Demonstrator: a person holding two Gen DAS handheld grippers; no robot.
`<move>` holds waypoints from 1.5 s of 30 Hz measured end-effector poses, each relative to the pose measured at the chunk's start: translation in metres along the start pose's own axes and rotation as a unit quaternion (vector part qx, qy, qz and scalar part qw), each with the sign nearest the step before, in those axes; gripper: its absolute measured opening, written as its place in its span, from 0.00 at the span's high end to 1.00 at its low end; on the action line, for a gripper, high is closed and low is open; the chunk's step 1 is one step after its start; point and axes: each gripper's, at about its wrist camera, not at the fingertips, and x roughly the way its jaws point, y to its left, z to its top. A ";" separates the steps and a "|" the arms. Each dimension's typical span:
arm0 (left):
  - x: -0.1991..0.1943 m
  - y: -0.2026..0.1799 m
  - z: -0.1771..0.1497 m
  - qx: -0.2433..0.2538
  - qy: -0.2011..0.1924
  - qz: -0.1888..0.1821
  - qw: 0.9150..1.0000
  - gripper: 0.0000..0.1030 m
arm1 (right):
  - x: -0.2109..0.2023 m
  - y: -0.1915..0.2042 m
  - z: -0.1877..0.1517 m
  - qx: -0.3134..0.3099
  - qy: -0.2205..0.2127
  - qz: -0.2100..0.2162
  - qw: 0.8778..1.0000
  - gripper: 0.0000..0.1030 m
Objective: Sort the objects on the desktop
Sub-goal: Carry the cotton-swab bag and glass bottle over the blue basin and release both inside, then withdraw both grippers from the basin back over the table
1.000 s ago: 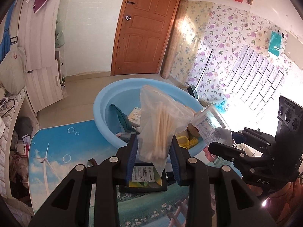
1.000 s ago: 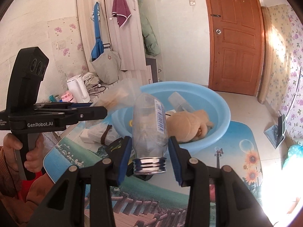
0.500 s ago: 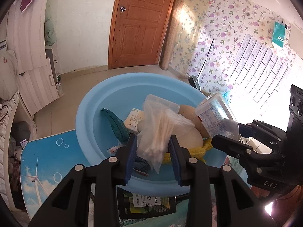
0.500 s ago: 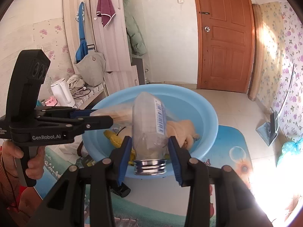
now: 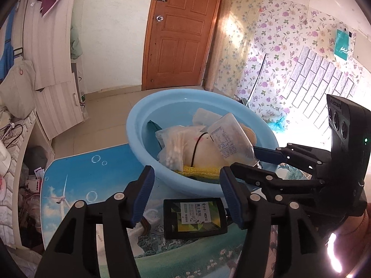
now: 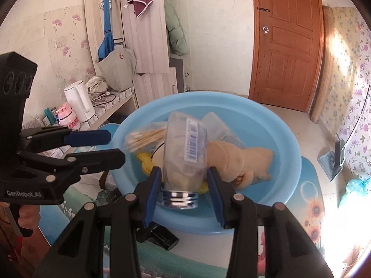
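Tabletop with blue basin [image 5: 139, 125] ahead of both tongs; left gripper [image 5: 186, 194] opening, empty, swab bag [image 5: 172, 146] dropped inside; right gripper [image 6: 184, 191] clamps clear bottle [image 6: 185, 148] over basin for sorting

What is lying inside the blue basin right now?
In the blue basin: bag of cotton swabs, tan plush toy, yellow knit piece, dark green item. Anything beneath them is covered.

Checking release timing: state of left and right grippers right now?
Left gripper: jaws opening, nothing between them; bag of cotton swabs lies in the blue basin.
Right gripper: shut on the clear bottle.
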 end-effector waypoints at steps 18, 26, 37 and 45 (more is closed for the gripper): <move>-0.008 0.023 -0.034 -0.069 0.020 0.015 0.997 0.10 | -0.042 0.000 -0.018 -0.006 -0.008 -0.014 1.000 0.60; -0.006 0.028 -0.043 -0.077 0.043 0.031 0.996 0.07 | -0.048 -0.003 -0.026 0.001 -0.004 -0.014 1.000 0.60; -0.005 0.042 -0.059 -0.084 0.081 0.059 0.991 0.06 | -0.039 0.003 -0.044 0.015 0.033 0.001 0.999 0.60; -0.006 0.065 -0.076 -0.104 0.086 0.067 0.989 0.06 | -0.026 0.011 -0.048 0.017 0.051 0.009 0.999 0.60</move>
